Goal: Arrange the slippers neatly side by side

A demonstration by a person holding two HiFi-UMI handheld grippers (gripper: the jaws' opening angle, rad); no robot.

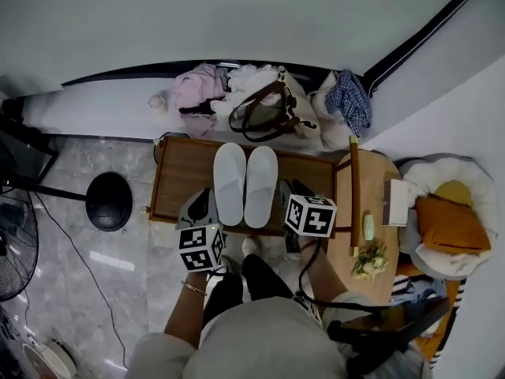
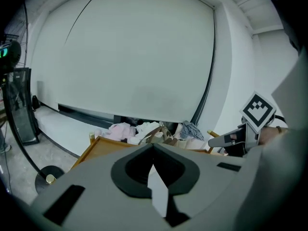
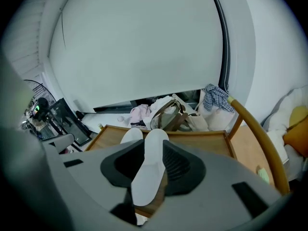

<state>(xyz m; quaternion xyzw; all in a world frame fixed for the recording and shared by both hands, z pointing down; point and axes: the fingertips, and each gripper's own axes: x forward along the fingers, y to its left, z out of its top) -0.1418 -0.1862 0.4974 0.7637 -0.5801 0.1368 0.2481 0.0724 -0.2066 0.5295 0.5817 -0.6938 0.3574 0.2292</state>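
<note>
Head view, far left: a standing fan (image 1: 12,247) and a black round base (image 1: 109,201) on the grey floor (image 1: 71,290); next to these, a low wooden tray (image 1: 180,181).

The left gripper (image 1: 200,205) hovers at the tray's near edge, just beside the left slipper (image 1: 230,182); its own view shows the jaws drawn together at the tips, pinching nothing.

Both white slippers lie flat on the tray, parallel, sides close together, ends level; the right slipper (image 1: 260,184) lies nearer the right gripper (image 1: 289,194).

That gripper hovers at the slipper's near end; its jaws stand spread, the slipper visible below through the gap, not gripped.

Behind the tray: a pink garment (image 1: 197,89), a brown-handled bag (image 1: 264,113), a checked cloth (image 1: 349,97).

Far right: a round wooden table (image 1: 343,251); an orange cushion (image 1: 450,223).
</note>
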